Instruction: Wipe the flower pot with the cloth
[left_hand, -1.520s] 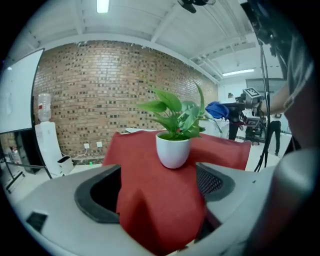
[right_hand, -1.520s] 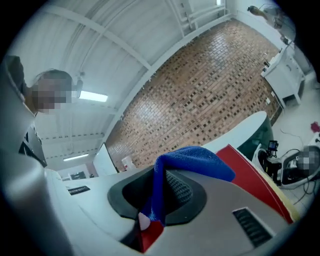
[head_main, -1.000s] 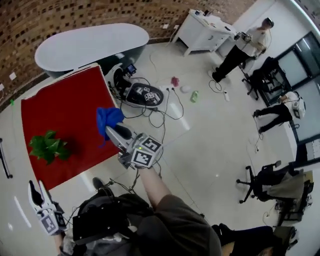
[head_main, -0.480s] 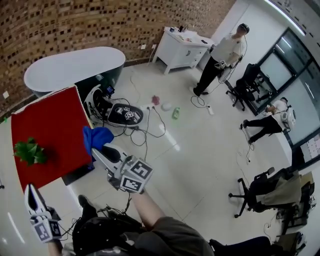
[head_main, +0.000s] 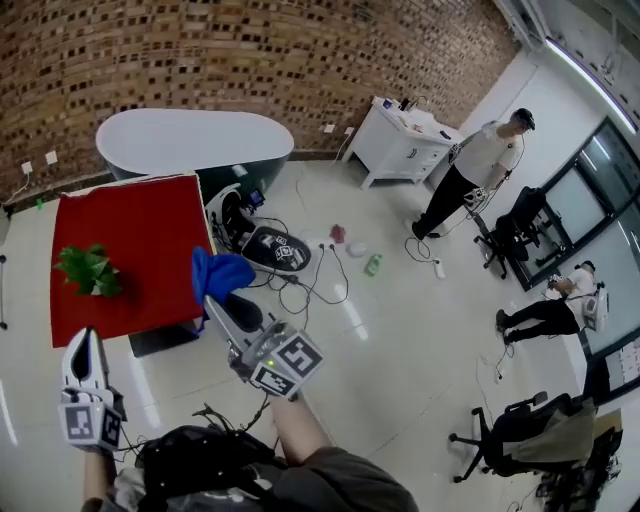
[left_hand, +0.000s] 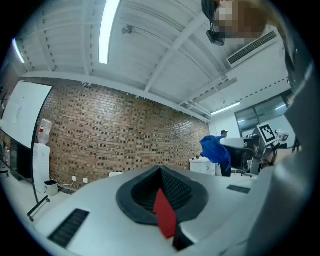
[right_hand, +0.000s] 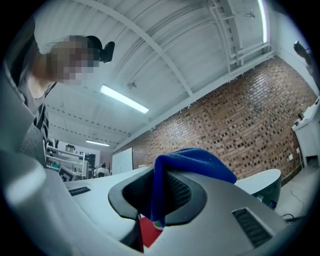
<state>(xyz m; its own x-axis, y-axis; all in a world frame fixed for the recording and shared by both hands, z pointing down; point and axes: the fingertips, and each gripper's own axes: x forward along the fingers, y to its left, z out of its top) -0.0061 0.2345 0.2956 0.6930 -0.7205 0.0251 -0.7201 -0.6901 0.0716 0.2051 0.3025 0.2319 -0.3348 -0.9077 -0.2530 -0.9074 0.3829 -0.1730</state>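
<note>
The flower pot (head_main: 91, 271), a small leafy green plant, stands on the left part of the red table (head_main: 150, 235) in the head view. My right gripper (head_main: 214, 301) is shut on a blue cloth (head_main: 224, 272), held up in the air off the table's right edge. The right gripper view shows the cloth (right_hand: 192, 161) pinched between the jaws of that gripper (right_hand: 159, 186). My left gripper (head_main: 88, 338) is shut and empty, in front of the table's near edge. From the left gripper (left_hand: 161, 176) the cloth (left_hand: 216, 150) shows off to the right.
A white bathtub (head_main: 190, 140) stands behind the table against the brick wall. Cables and a marked device (head_main: 283, 251) lie on the floor right of the table. A white cabinet (head_main: 402, 142), two people (head_main: 478, 166) and office chairs (head_main: 520, 440) are farther right.
The left gripper's jaws have gone from open to shut with nothing in them, and it has risen. The right gripper still holds the cloth and has lifted a little.
</note>
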